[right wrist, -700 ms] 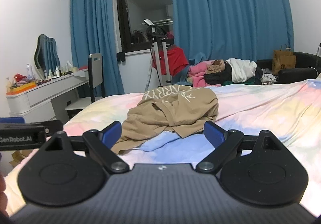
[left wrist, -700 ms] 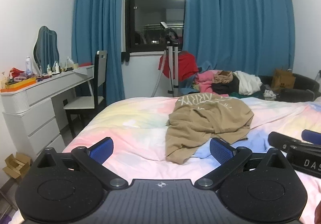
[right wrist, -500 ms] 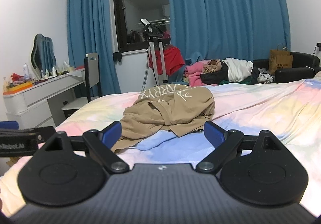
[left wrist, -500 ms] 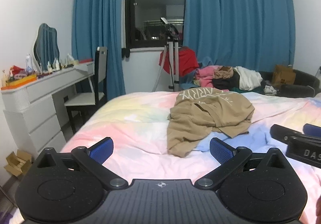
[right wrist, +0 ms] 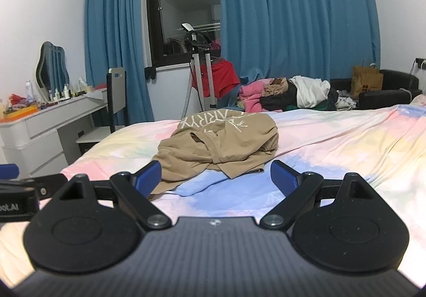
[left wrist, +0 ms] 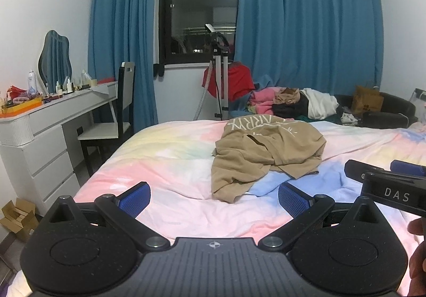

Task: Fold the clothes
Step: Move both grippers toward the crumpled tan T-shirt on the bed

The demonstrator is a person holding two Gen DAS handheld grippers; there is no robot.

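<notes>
Tan sweatshirt [left wrist: 266,155] lies crumpled in a heap mid-bed [left wrist: 165,163], so your folding is all still ahead. In your left wrist view, the left hand-held gripper [left wrist: 214,194] gapes wide and empty, now lower and closer than before. In your right wrist view, the right hand-held gripper [right wrist: 215,177] is equally spread, holding nothing, nearer the sweatshirt [right wrist: 221,145].

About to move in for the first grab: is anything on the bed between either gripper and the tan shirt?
Nothing visible. Only bare bedspread lies between the open left gripper and the crumpled tan shirt, and likewise ahead of the open right gripper.
</notes>
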